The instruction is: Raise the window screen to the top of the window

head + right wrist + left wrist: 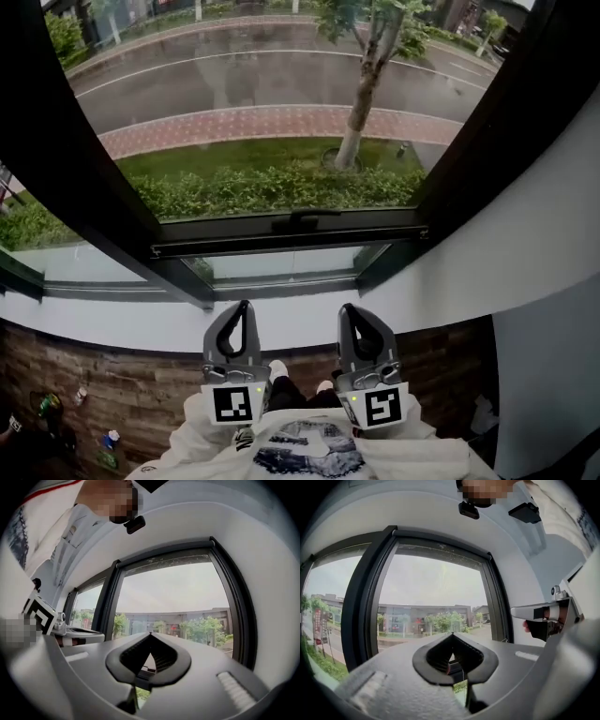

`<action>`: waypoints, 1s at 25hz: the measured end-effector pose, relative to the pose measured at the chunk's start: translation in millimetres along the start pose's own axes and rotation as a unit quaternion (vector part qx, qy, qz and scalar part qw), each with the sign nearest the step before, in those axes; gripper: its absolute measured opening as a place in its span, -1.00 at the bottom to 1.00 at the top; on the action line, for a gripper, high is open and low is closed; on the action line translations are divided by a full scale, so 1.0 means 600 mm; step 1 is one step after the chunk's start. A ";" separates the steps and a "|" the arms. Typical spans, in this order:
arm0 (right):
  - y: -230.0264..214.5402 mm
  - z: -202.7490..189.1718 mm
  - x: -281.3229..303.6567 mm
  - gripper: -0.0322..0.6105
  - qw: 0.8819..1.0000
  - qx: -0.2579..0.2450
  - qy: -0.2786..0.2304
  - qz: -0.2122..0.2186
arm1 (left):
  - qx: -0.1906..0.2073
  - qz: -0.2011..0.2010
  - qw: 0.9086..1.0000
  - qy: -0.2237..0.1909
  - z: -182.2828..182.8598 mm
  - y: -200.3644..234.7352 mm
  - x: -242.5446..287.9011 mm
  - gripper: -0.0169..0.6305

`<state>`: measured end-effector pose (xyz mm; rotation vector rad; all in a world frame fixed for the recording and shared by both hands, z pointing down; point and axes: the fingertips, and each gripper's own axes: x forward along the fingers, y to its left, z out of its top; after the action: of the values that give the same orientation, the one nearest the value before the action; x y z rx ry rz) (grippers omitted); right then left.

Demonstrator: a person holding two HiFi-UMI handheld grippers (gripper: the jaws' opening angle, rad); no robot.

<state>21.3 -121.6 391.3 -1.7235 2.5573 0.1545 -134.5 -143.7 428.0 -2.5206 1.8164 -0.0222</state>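
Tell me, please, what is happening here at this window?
A person faces a dark-framed window, holding one hand-held gripper in each hand. The left hand-held gripper and the right hand-held gripper are both shut and empty, side by side, short of the window and touching nothing. The bar with a handle sits low on the window, so the raising has apparently not begun.

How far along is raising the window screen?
Nothing looks done: the black handled bar sits low in the dark-framed window. Nothing in hand: left hand-held gripper and right hand-held gripper are shut, empty, short of it. Gripping and raising it remain.
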 end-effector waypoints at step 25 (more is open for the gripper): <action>-0.117 -0.143 0.123 -0.47 0.992 -0.026 0.093 0.087 | 0.100 -0.013 0.987 0.125 -0.112 -0.051 0.178 -0.52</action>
<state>59.7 -225.7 465.2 -1.6002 2.8625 0.0699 -73.7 -236.6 495.0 -2.4915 1.7565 -0.5167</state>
